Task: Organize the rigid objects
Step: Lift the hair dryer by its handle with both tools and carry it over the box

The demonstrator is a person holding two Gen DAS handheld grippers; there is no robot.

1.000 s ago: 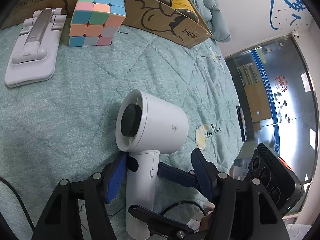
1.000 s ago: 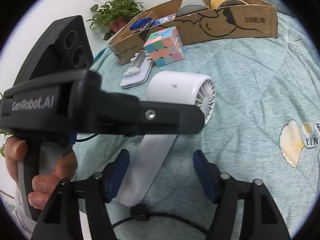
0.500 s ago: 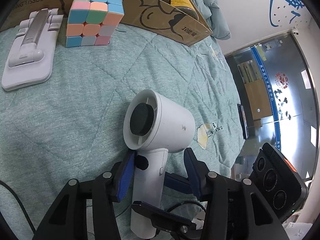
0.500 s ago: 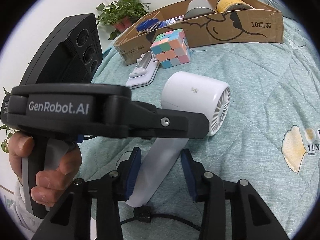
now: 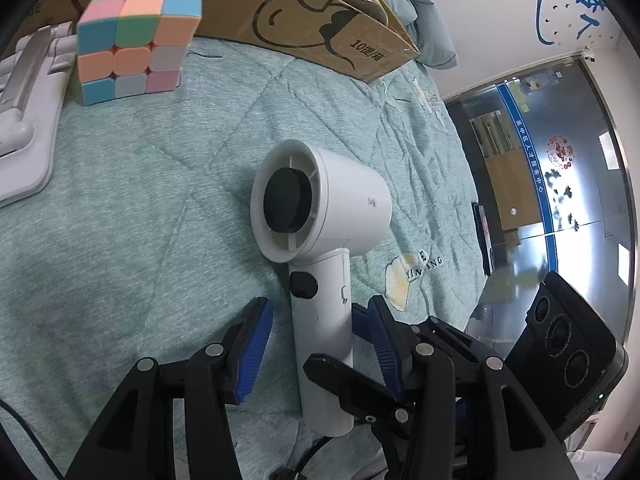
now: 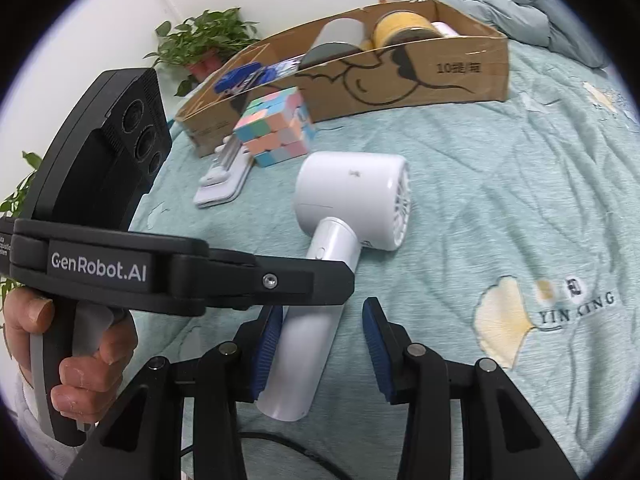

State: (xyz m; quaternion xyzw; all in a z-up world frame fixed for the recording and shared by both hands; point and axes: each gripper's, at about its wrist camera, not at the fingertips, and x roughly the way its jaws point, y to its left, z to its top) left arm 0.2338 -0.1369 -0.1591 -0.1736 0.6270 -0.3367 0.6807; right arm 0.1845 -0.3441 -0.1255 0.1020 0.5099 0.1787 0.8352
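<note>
A white hair dryer (image 5: 320,240) lies on the teal quilt, handle toward me; it also shows in the right wrist view (image 6: 344,216). My left gripper (image 5: 316,340) is open with its blue pads either side of the handle, gaps showing on both sides. My right gripper (image 6: 320,344) is open around the lower handle; its left pad is at the handle, its right pad stands apart. A pastel puzzle cube (image 5: 136,32) and a white folding phone stand (image 5: 24,92) lie beyond the dryer, in front of a cardboard box (image 6: 400,68).
The box holds a yellow tape roll (image 6: 404,24), a white cylinder (image 6: 340,32) and a blue object (image 6: 236,76). The dryer's black cord (image 6: 280,444) trails toward me. A crumpled duvet (image 6: 532,12) lies behind the box. Potted plants (image 6: 208,40) stand beyond the bed edge.
Both grippers narrowed around the dryer handle half a second ago, then widened again. The dryer has turned a little, handle more upright in the left wrist view.
</note>
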